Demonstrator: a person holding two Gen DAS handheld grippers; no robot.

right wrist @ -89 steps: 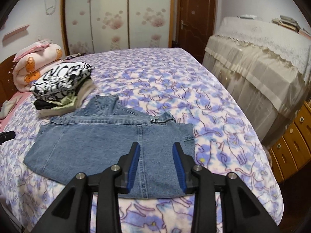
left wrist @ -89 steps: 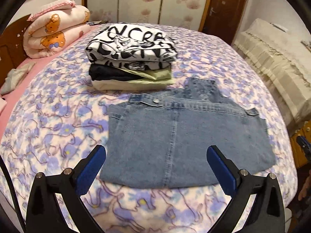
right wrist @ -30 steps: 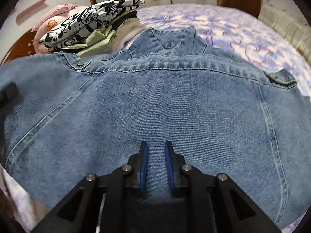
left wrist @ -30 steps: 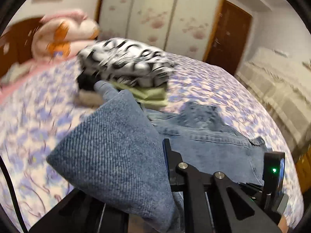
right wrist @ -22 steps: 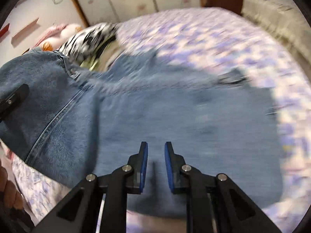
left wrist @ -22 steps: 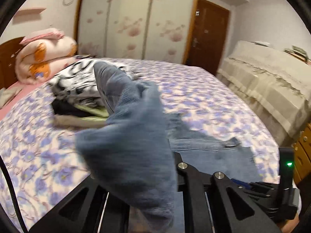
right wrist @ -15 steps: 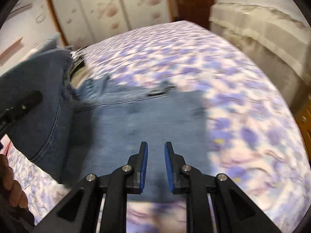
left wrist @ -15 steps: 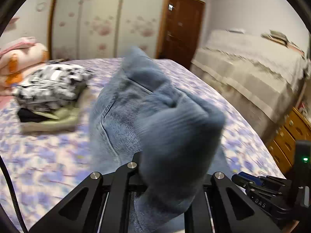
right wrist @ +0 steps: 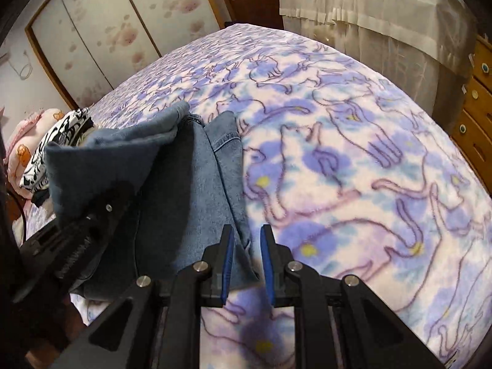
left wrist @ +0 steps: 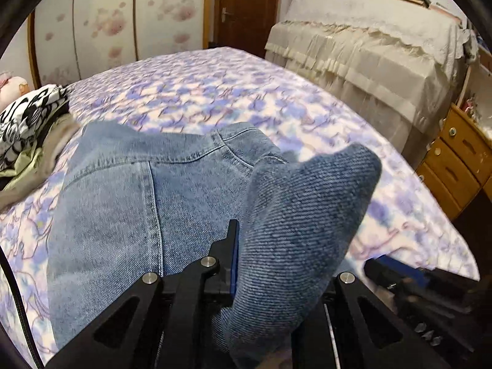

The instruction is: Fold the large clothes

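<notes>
The left gripper (left wrist: 246, 264) is clamped tight on a thick bunched corner of the denim garment (left wrist: 129, 203), and that corner stands up over the jaws like a rounded flap, twill weave showing plainly. The rest of the denim lies on the purple-and-white cat-print blanket (left wrist: 215, 92) that covers the bed, folded over on itself into a narrower band that runs from the near edge toward the far side, a stitched seam and a curved hem showing at its far end. From the right wrist view the same gripper (right wrist: 89, 215) shows at the left, black frame tilted, with the lifted denim (right wrist: 196, 184) draped across it and casting a dark shadow on the layer beneath. The right gripper (right wrist: 247, 261) has its blue pads set narrow, with the near right corner of the denim lying between them (whether the pads actually pinch the cloth cannot be told from here); to its right is bare blanket (right wrist: 353, 160). A stack of folded clothes (left wrist: 27, 135) with a black-and-white printed top sits at the far left of the bed, just beside the denim. Beyond the bed stand pale floral wardrobe doors (left wrist: 129, 21) and a brown door (left wrist: 246, 9), and to the right a cloth-draped piece of furniture (left wrist: 369, 49) with wooden drawers (left wrist: 458, 160) nearer.
</notes>
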